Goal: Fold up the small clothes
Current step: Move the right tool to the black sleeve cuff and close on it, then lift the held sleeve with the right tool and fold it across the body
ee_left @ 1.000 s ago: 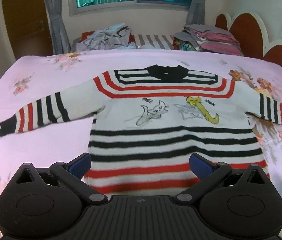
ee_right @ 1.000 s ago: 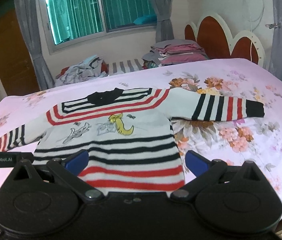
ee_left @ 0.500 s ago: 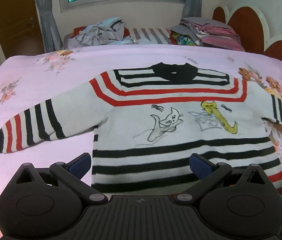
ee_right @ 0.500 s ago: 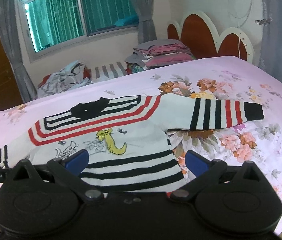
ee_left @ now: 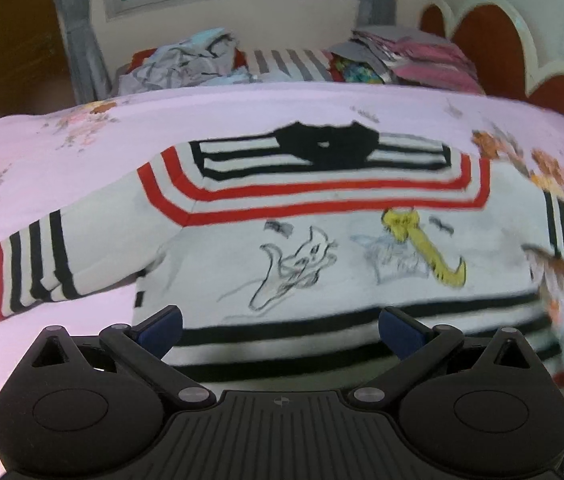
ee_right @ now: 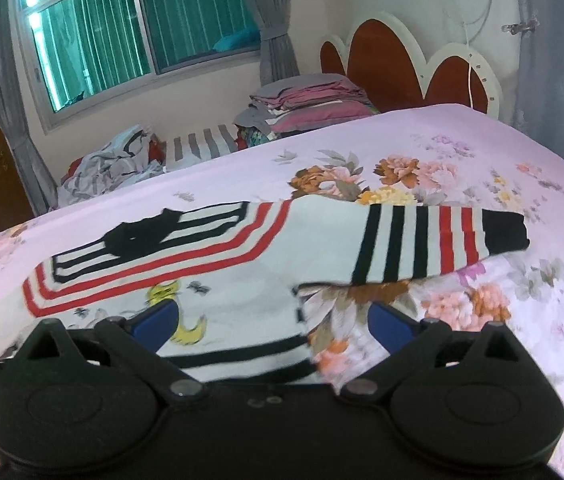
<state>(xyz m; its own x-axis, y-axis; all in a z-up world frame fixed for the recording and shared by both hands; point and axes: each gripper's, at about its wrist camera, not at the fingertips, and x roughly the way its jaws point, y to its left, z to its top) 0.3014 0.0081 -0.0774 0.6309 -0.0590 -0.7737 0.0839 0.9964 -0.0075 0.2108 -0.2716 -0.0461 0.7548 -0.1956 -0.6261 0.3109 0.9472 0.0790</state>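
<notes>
Both my grippers hover with jaws spread wide and empty over a small striped sweater (ee_left: 322,248) lying face up on the pink flowered bedspread (ee_left: 82,152)

My left gripper (ee_left: 280,330) sits above the lower body stripes; my right gripper (ee_right: 272,322) is over the sweater's right side, near the armpit below the outstretched right sleeve (ee_right: 422,240). To fold well, I judge each gripper should take a sleeve near its black cuff, pinch only the knit and not the bedspread, then lay it straight across the chest without dragging the body

Sweater (ee_left: 322,240) on bed (ee_left: 82,152) (piles (ee_left: 186,64) behind)
</notes>
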